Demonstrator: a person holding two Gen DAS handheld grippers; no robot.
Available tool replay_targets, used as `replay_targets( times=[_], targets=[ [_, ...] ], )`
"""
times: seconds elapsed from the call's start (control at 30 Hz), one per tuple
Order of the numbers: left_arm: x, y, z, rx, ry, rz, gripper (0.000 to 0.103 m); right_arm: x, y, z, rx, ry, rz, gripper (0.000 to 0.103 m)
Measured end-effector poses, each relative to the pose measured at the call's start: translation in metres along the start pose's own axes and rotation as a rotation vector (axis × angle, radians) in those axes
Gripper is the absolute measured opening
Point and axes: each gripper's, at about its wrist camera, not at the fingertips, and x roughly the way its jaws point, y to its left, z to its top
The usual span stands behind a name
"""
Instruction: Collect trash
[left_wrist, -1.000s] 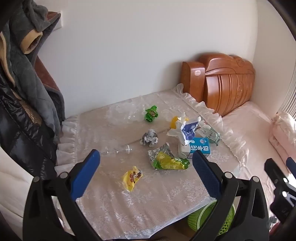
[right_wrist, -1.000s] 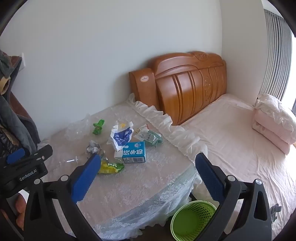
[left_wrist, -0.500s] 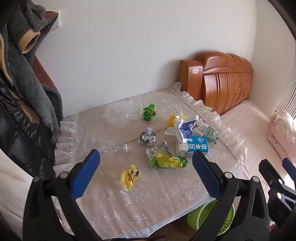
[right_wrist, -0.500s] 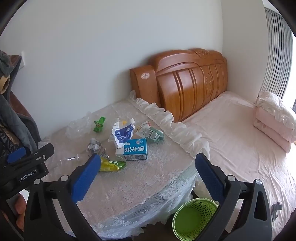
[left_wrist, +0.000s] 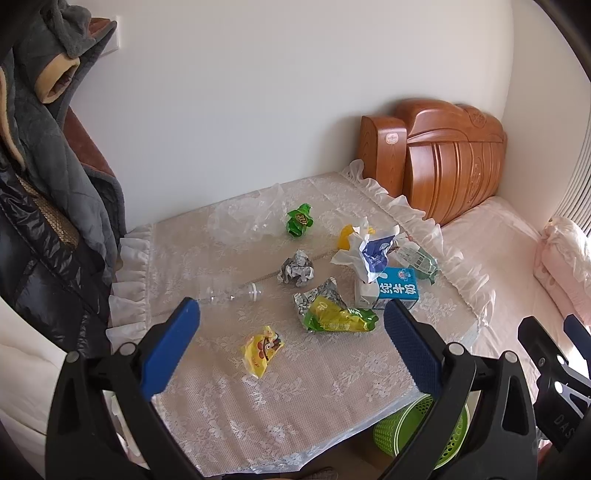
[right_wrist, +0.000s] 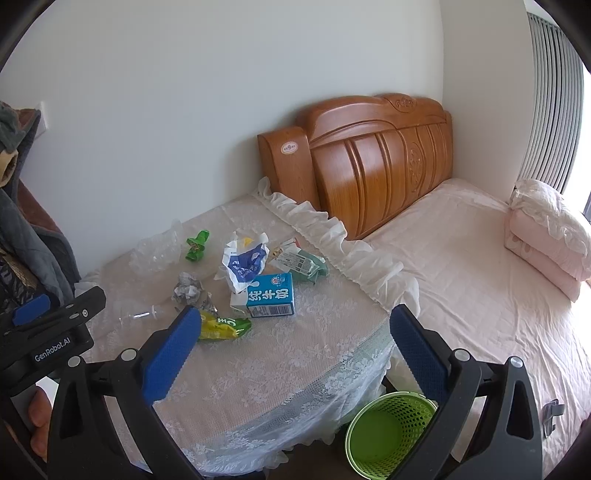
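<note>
Trash lies scattered on a lace-covered table (left_wrist: 295, 398): a yellow snack wrapper (left_wrist: 261, 349), a green-yellow bag (left_wrist: 338, 318), a blue milk carton (left_wrist: 397, 291), a crumpled grey paper ball (left_wrist: 296, 272), a clear bottle (left_wrist: 229, 294), a green wrapper (left_wrist: 300, 220) and a white-blue bag (left_wrist: 373, 254). My left gripper (left_wrist: 291, 343) hovers open above the table's near side, holding nothing. My right gripper (right_wrist: 291, 347) is open too, over the table's front right; the carton (right_wrist: 269, 295) lies just beyond it. A green mesh bin (right_wrist: 388, 430) stands on the floor by the table.
A bed (right_wrist: 480, 280) with a wooden headboard (right_wrist: 376, 162) and folded pink bedding (right_wrist: 546, 229) fills the right. Dark coats (left_wrist: 40, 184) hang at the left. A clear plastic bag (left_wrist: 247, 218) sits at the table's back. A hand (right_wrist: 38, 421) holds the left gripper.
Both grippers have drifted slightly back and up, so the table and trash sit a little lower and smaller in view. Both stayed open. Nothing on the table moved.
</note>
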Motion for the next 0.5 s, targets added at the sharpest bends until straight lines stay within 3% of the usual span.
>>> replay_targets(
  times=[0.5],
  targets=[
    [0.0005,0.0052,-0.0013,-0.004,0.002,0.002,0.095,0.0026,0.0001,-0.0006,-0.002,0.004,0.003,0.101]
  ],
)
